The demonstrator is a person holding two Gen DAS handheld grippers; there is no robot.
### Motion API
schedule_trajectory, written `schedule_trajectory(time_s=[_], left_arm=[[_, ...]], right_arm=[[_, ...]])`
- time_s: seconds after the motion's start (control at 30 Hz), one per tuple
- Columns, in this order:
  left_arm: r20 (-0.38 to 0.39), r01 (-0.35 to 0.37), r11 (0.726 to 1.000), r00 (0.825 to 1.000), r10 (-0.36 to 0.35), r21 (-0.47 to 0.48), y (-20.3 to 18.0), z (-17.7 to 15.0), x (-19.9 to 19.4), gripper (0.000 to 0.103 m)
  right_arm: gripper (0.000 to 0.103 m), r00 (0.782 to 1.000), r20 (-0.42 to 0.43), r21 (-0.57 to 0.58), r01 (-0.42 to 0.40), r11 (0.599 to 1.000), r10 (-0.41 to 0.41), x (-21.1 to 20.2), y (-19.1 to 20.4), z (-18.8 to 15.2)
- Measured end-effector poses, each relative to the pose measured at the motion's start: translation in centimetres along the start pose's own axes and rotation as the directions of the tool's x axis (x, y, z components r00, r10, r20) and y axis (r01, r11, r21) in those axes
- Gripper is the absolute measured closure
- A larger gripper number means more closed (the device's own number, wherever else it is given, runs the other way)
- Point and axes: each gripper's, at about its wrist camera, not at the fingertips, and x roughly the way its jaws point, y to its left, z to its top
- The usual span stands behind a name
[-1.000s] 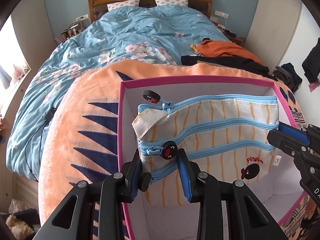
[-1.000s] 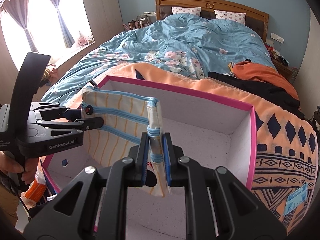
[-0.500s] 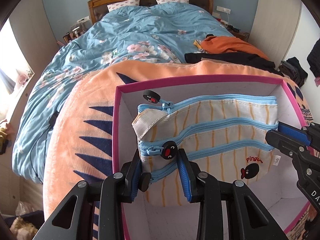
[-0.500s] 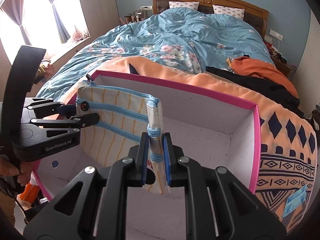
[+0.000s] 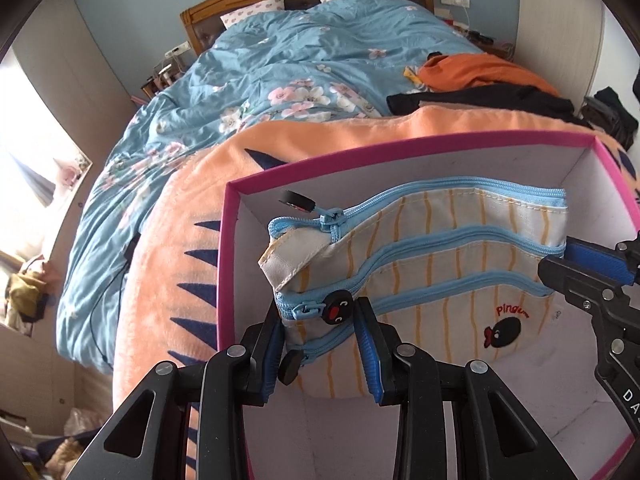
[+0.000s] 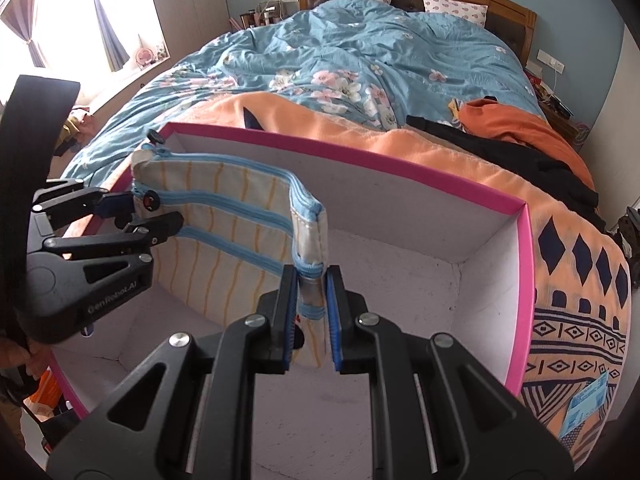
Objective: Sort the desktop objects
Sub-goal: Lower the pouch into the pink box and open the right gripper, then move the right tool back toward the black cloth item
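Observation:
A cream pencil pouch point(image 5: 432, 264) with blue zippers, yellow stripes and a penguin logo hangs upright inside a white box with a pink rim point(image 5: 360, 156). My left gripper point(image 5: 320, 332) is shut on the pouch's left end, next to a round penguin zipper pull point(image 5: 338, 307). My right gripper point(image 6: 311, 300) is shut on the pouch's right end point(image 6: 308, 236); its fingers point(image 5: 588, 258) enter the left wrist view from the right. The left gripper point(image 6: 132, 216) shows at the left of the right wrist view. The box point(image 6: 524, 280) holds nothing else that I can see.
The box sits on an orange blanket point(image 5: 180, 248) with navy patterns, on a bed with a blue floral duvet point(image 6: 320, 64). Orange and black clothes point(image 6: 516, 136) lie at the right. A small blue card point(image 6: 588, 396) lies on the blanket right of the box.
Both grippers have carried the pouch lower and deeper into the box; its bottom edge is now near the box floor. Both grips are unchanged.

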Motion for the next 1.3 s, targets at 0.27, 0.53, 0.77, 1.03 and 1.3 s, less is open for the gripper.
schedule_trajectory(time_s=[0.27, 0.53, 0.77, 1.03, 1.3], left_arm=[[0.004, -0.002, 1.0, 1.0, 0.002, -0.012, 0.0, 0.1, 0.2, 0.068], [0.008, -0.008, 1.0, 1.0, 0.009, -0.024, 0.1, 0.3, 0.3, 0.067], [0.018, 0.002, 0.999, 1.0, -0.001, -0.035, 0.2, 0.2, 0.4, 0.067], [0.022, 0.02, 1.0, 1.0, -0.02, -0.009, 0.1, -0.1, 0.4, 0.067], [0.043, 0.024, 0.999, 0.999, -0.025, 0.029, 0.1, -0.8, -0.3, 0.067]], right_arm=[[0.087, 0.999, -0.046, 0.016, 0.029, 0.999, -0.029, 1.3, -0.6, 0.8], [0.086, 0.993, -0.095, 0.013, 0.077, 0.997, -0.076, 2.4, -0.8, 1.2], [0.085, 0.981, -0.161, 0.003, 0.112, 0.994, -0.11, 3.9, -0.9, 1.2], [0.081, 0.993, -0.113, 0.026, 0.05, 0.998, -0.046, 2.4, -0.9, 0.5], [0.077, 0.978, -0.183, 0.088, -0.085, 0.993, 0.1, 2.5, -0.9, -2.4]])
